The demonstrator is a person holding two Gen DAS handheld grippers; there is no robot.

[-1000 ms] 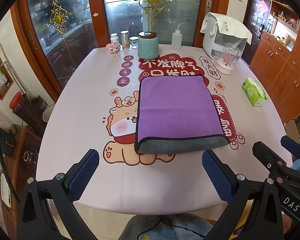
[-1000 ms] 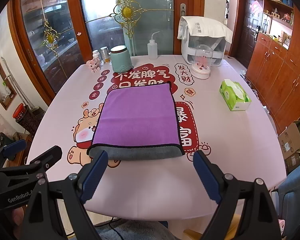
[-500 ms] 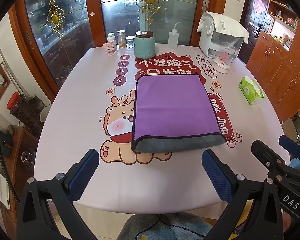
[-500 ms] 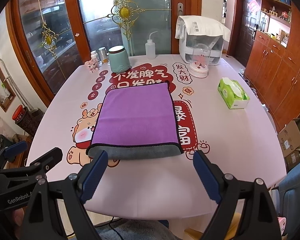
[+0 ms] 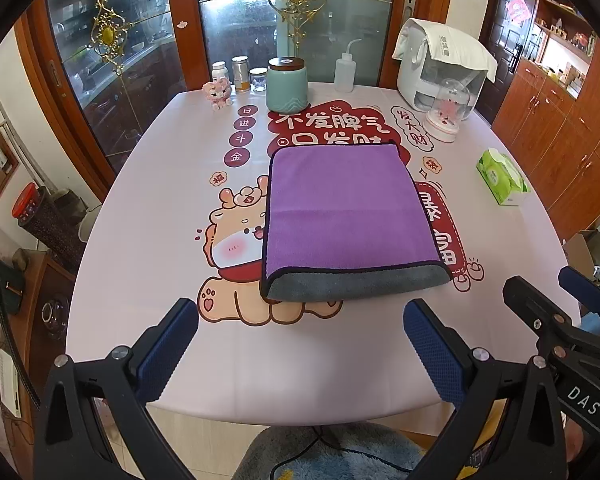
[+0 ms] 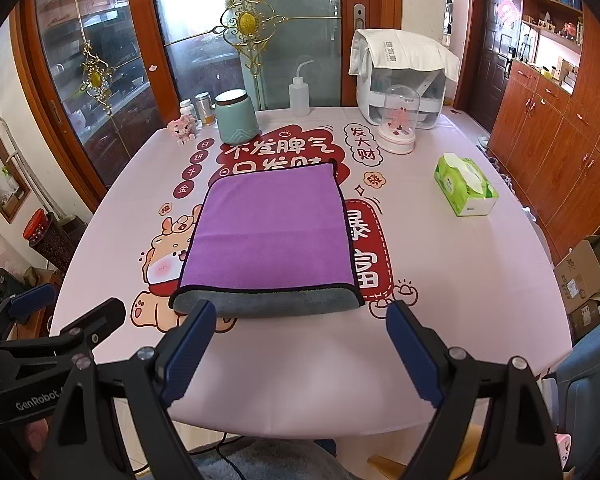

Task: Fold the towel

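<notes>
Both grippers have drawn back slightly, jaws spread empty, towel (image 5: 348, 220) lying beyond them.

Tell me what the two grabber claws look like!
Each one, the left gripper and the right gripper, is a black frame with silver bolts and two fingers padded in bumpy dark blue. White letters read "DAS" on one and "GenRobot" on the other.

Bare table (image 5: 300, 360) spans the lower middle of the frame, open to the towel (image 5: 348, 216); teal jar (image 5: 287, 86), squeeze bottle (image 5: 345, 72) and glass dome (image 5: 446, 112) crowd the top; the tissue box (image 6: 465, 190) blocks the right edge.
</notes>
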